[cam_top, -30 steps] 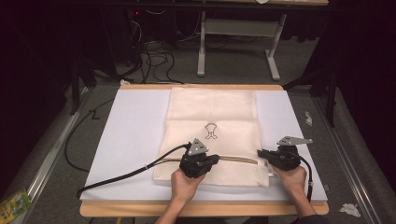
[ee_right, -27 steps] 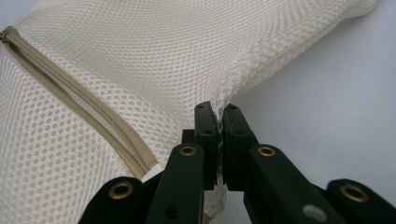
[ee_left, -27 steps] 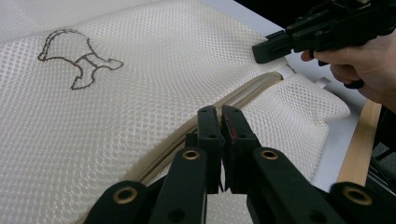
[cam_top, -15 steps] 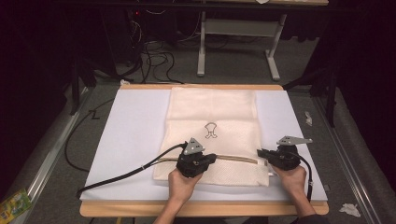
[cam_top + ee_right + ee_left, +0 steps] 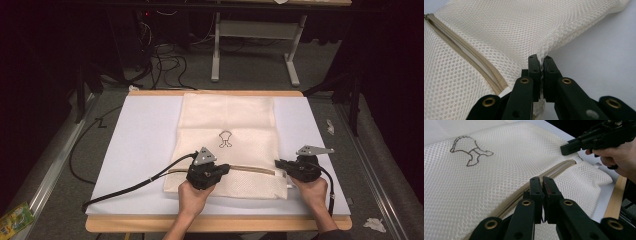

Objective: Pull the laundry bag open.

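Note:
A cream mesh bag [image 5: 227,117] with a small dark emblem [image 5: 225,139] lies flat on the white board [image 5: 142,145]. A beige zipper [image 5: 252,169] runs across its near part. My left gripper [image 5: 226,169] is shut right on the zipper line [image 5: 560,168]; its jaws [image 5: 541,181] hide whatever they pinch, seemingly the pull. At the bag's near right end my right gripper [image 5: 278,163] is shut on a pinch of mesh [image 5: 511,27], jaws tight together [image 5: 540,60], and it lifts the fabric slightly. The left gripper view has the right gripper [image 5: 565,149] beyond the zipper's far end.
The board rests on a wooden table whose front edge [image 5: 215,224] is near the person's forearms. A black cable [image 5: 127,187] trails left from the left gripper. White table legs [image 5: 216,55] and cables stand behind; paper scraps [image 5: 374,224] lie on the floor.
My left gripper has slid slightly to the left along the zipper. The right gripper holds its place on the bag's end.

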Tool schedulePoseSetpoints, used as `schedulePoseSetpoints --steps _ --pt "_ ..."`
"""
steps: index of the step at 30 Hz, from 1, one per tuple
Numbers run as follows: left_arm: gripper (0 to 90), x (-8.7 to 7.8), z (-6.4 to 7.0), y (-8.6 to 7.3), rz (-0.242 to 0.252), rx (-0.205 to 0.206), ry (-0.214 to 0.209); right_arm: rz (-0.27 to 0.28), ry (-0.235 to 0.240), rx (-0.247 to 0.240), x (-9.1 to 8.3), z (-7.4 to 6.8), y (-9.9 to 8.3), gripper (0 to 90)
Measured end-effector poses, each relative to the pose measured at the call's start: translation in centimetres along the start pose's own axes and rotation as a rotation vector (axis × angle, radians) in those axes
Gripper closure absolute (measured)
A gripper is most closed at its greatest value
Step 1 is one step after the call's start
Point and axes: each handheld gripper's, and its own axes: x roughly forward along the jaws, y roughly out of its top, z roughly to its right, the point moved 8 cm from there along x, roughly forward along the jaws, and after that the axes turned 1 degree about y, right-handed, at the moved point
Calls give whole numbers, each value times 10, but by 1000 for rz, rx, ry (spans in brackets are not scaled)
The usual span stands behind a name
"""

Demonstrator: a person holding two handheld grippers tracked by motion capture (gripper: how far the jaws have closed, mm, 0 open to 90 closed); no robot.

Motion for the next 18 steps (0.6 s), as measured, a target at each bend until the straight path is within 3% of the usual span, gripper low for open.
schedulePoseSetpoints --steps 10,13,16,18 --pt "873 -1 -1 -1 -4 -1 -2 -4 4 -1 0 -1 0 877" --pt "873 -3 -3 -1 2 8 14 -7 -9 -6 1 -1 0 878" --pt "873 -6 -6 -2 5 -17 4 -7 -5 -3 0 -1 0 878" --pt "873 -7 -6 -3 1 -9 8 -2 -1 0 0 -1 0 878"
